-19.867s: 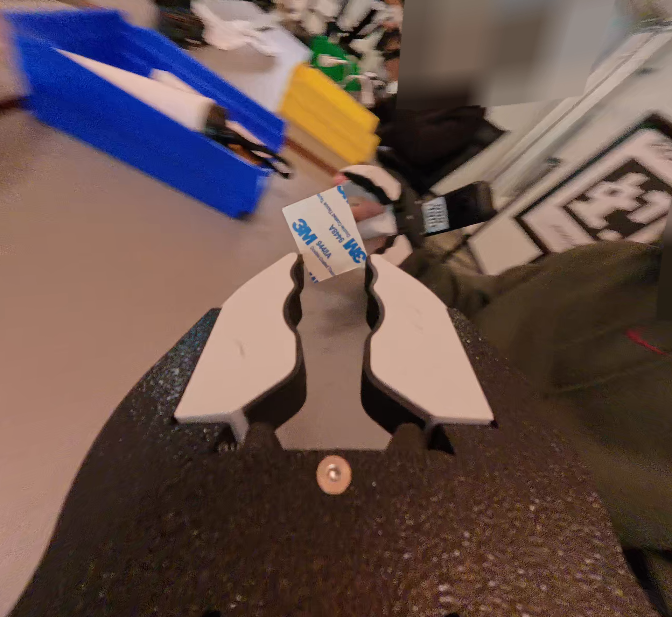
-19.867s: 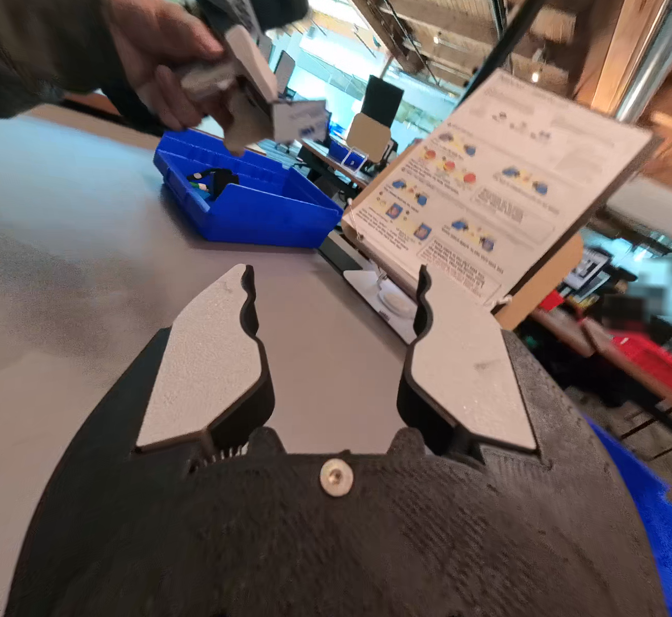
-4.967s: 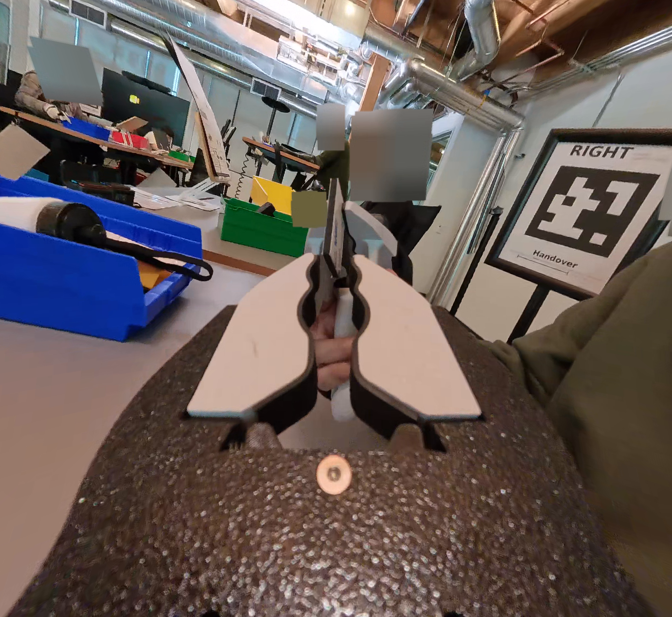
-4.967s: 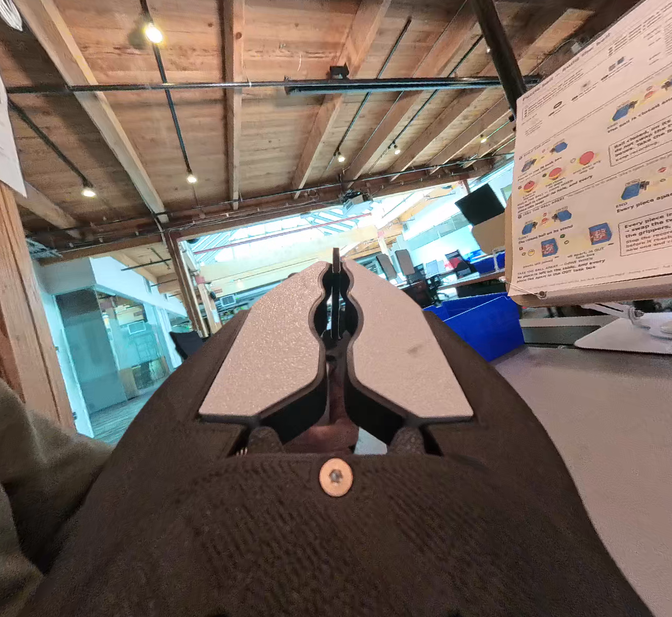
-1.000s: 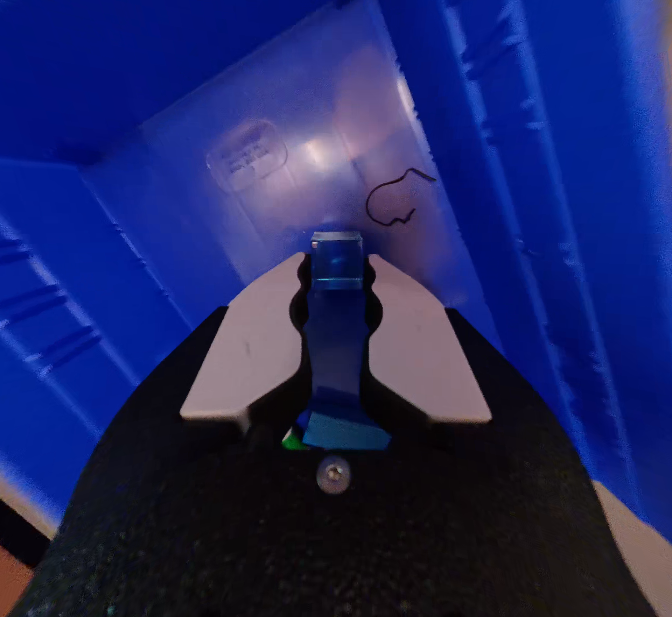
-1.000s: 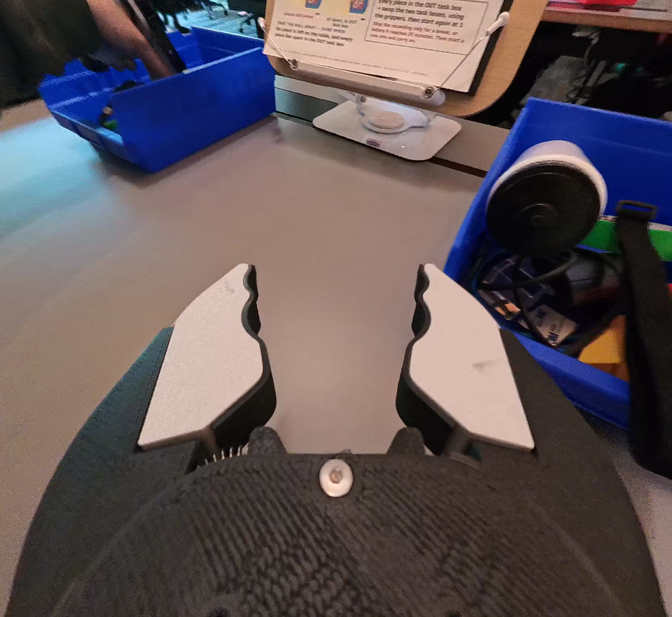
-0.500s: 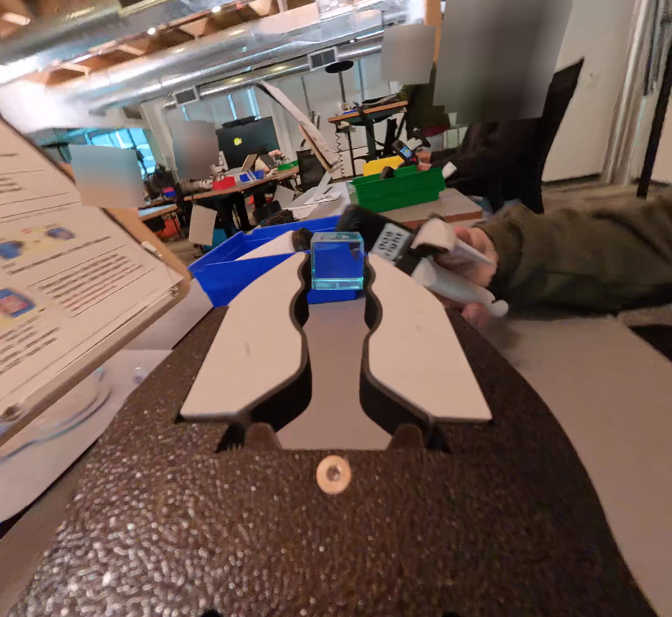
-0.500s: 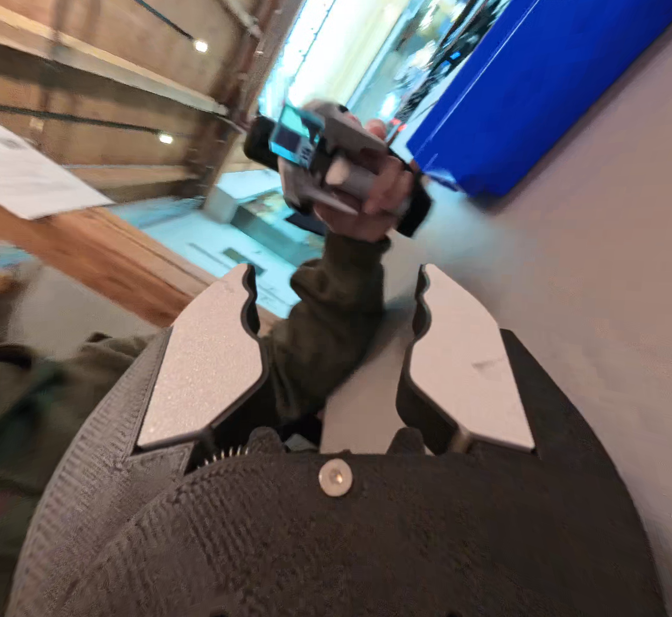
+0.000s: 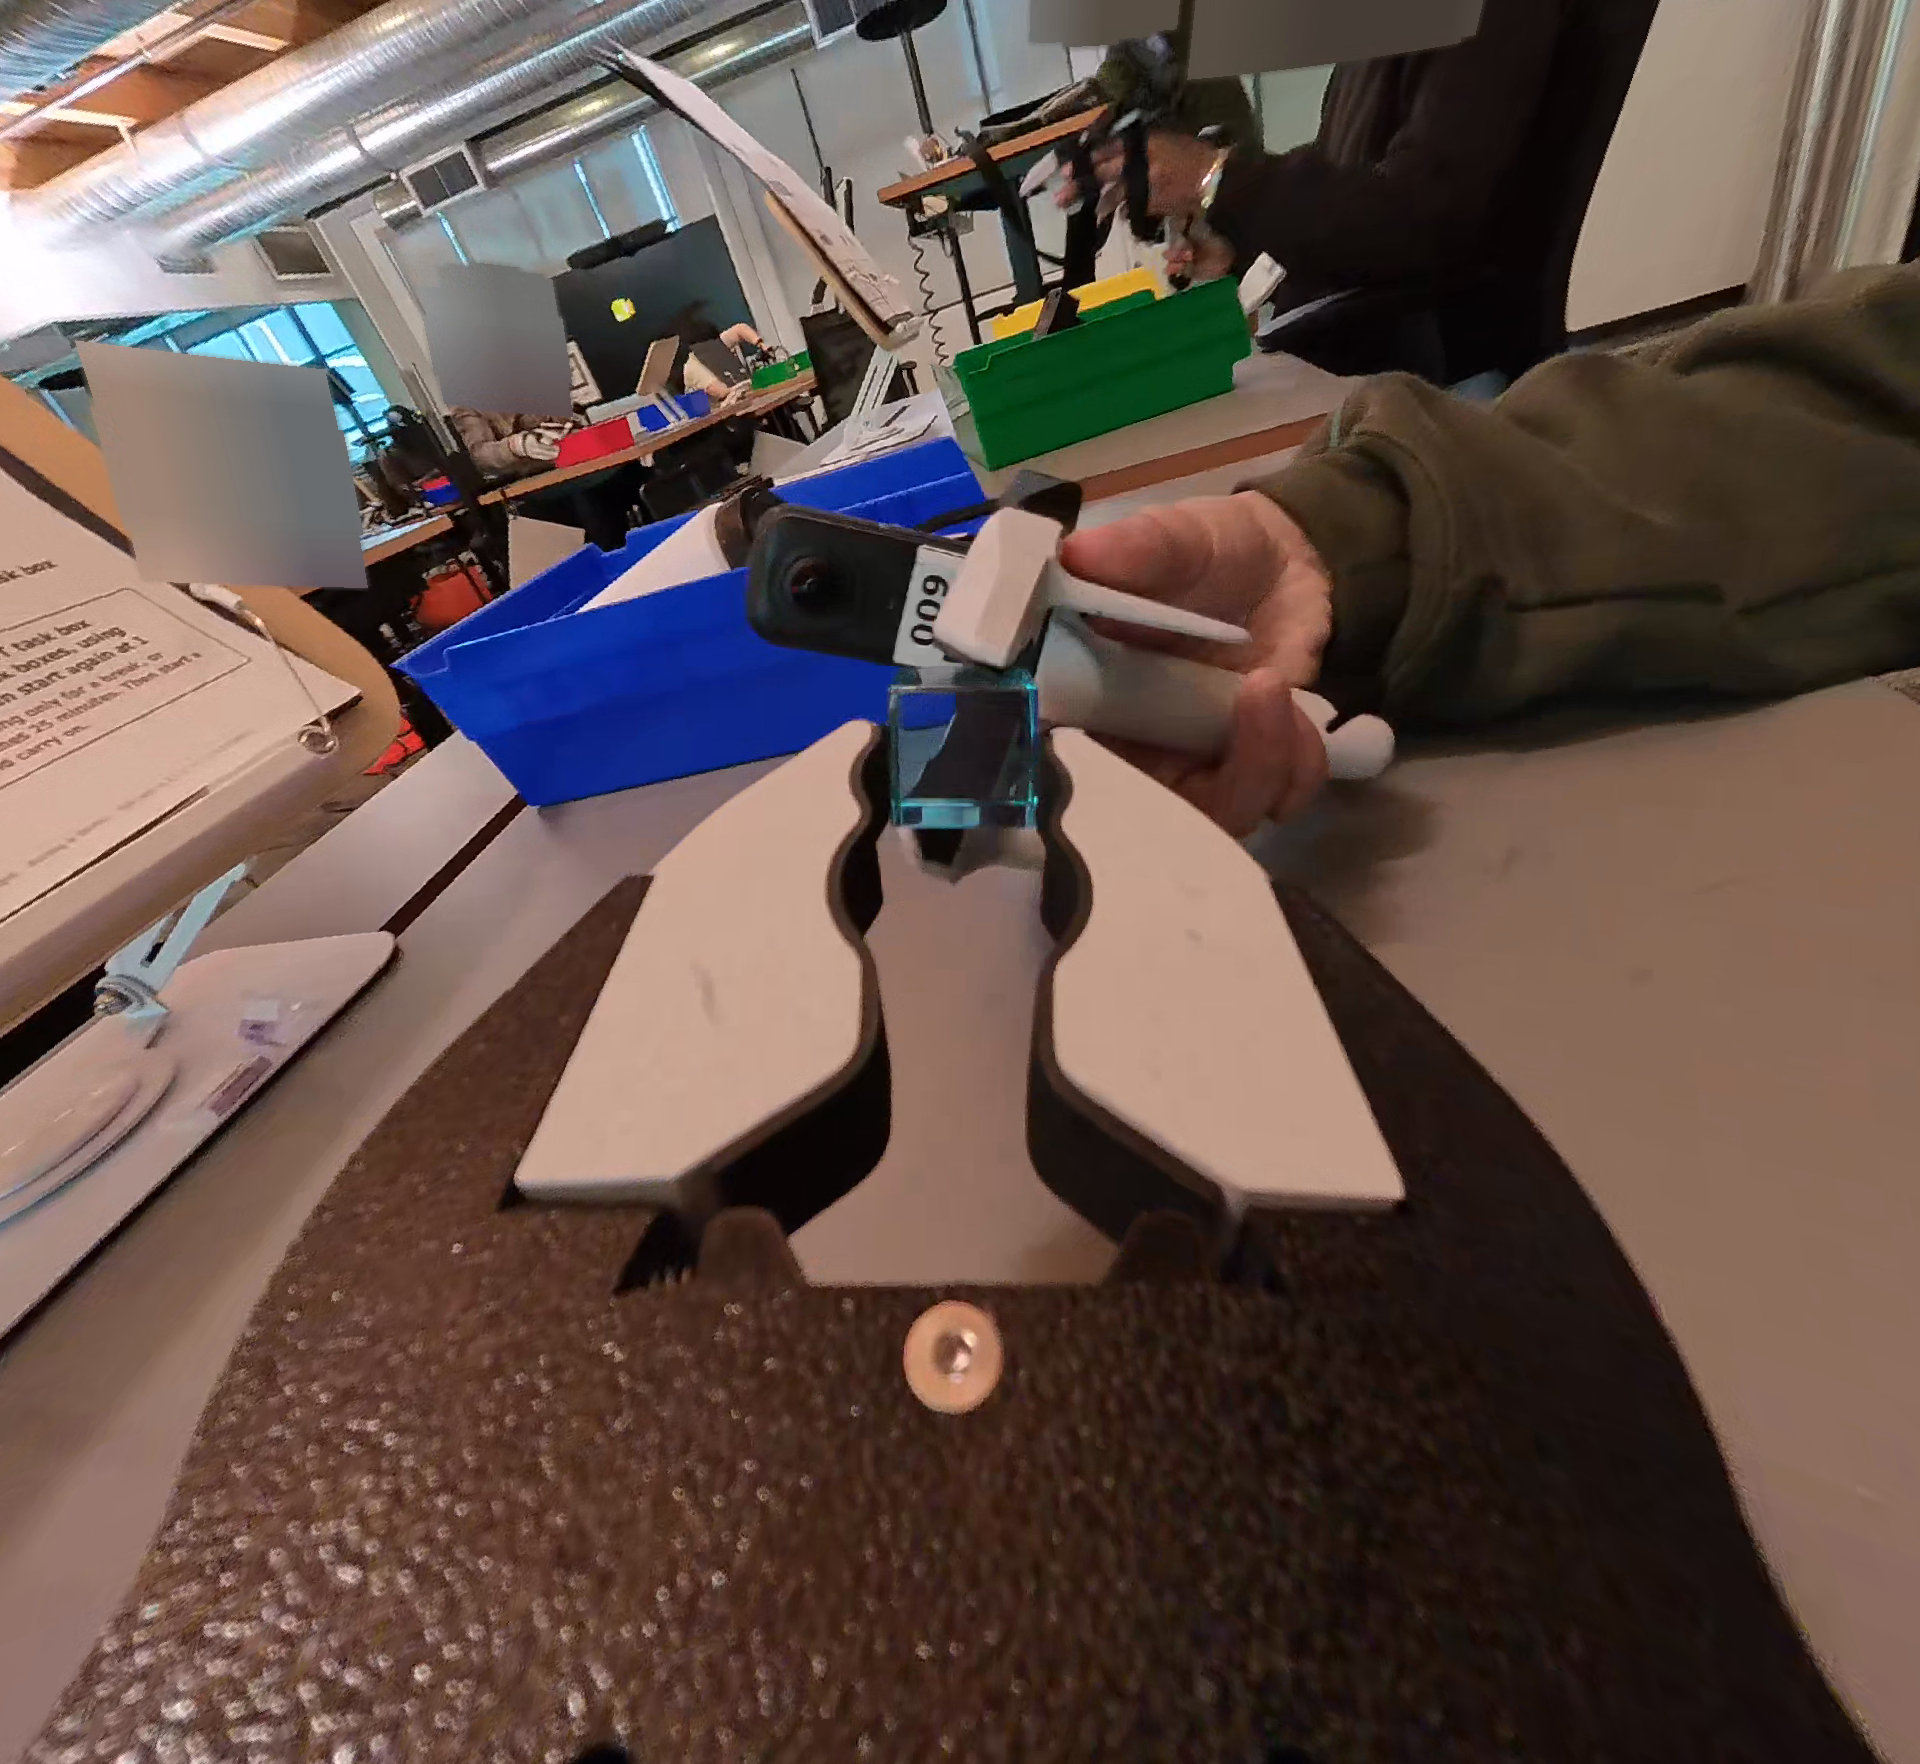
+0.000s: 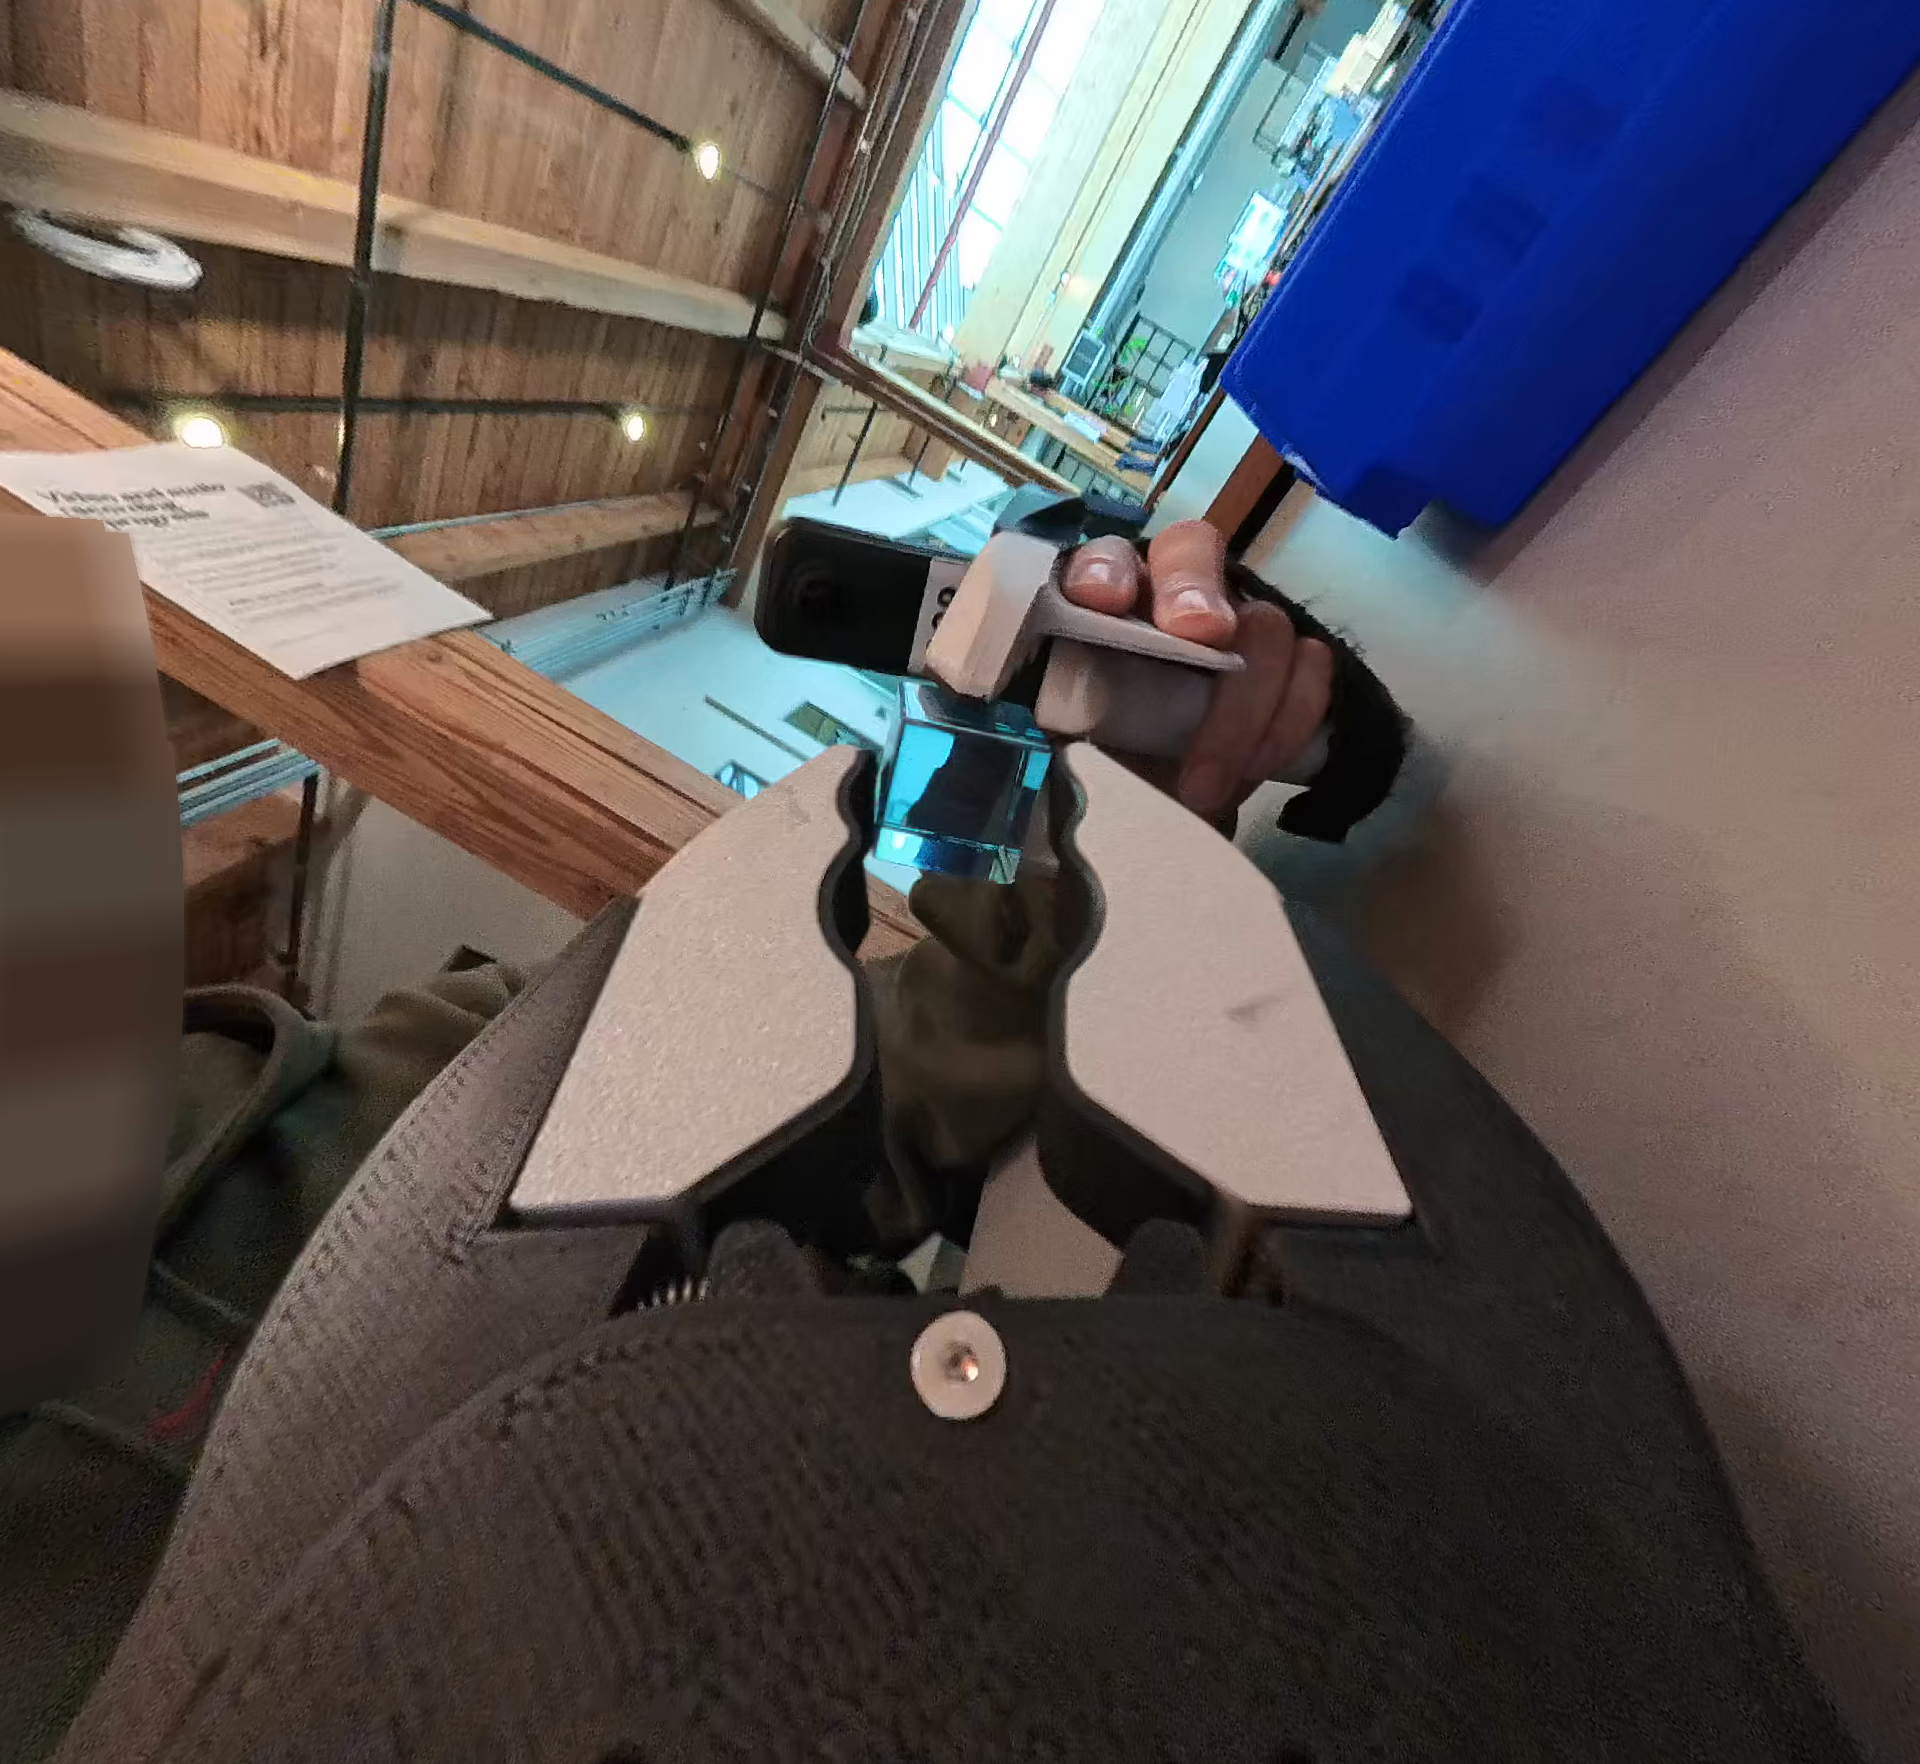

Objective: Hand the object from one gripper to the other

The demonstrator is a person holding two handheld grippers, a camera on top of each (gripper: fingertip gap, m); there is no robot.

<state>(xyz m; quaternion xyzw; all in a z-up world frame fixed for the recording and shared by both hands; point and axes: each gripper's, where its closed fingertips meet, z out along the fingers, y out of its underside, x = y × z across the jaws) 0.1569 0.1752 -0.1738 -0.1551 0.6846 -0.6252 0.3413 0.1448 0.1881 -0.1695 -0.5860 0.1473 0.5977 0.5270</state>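
open workshop, wooden ceiling beams and silver ducts overhead, grey table [image 9: 1621,935] below both grippers. a blue bin [image 9: 644,675] sits on the table behind the handover point; a green bin [image 9: 1101,374] stands on a farther table. an instruction board on a white stand [image 9: 114,706] is at the left edge of the left wrist view.

object: a small clear cube [image 9: 964,756], glassy, with a cyan tint strongest along its bottom edge; in the right wrist view the cube [image 10: 961,805] reads bluer, edges sharp, faces see-through with dark shapes showing behind.

left gripper [image 9: 961,769]: fingers drawn in to cube width, the cube pinched between the two tips, each tip touching a side face. cube held off the table.

right gripper [image 10: 956,805]: fingers likewise narrowed, tips against the cube's opposite sides. both grippers grip the same cube at once, the two meeting roughly head on.

each view shows the opposing gripper's black camera and white handle just above the cube, with the person's hand [image 9: 1226,644] wrapped on the handle, olive sleeve [image 9: 1621,509] behind. in the right wrist view a hand [image 10: 1236,665] grips that handle the same way.
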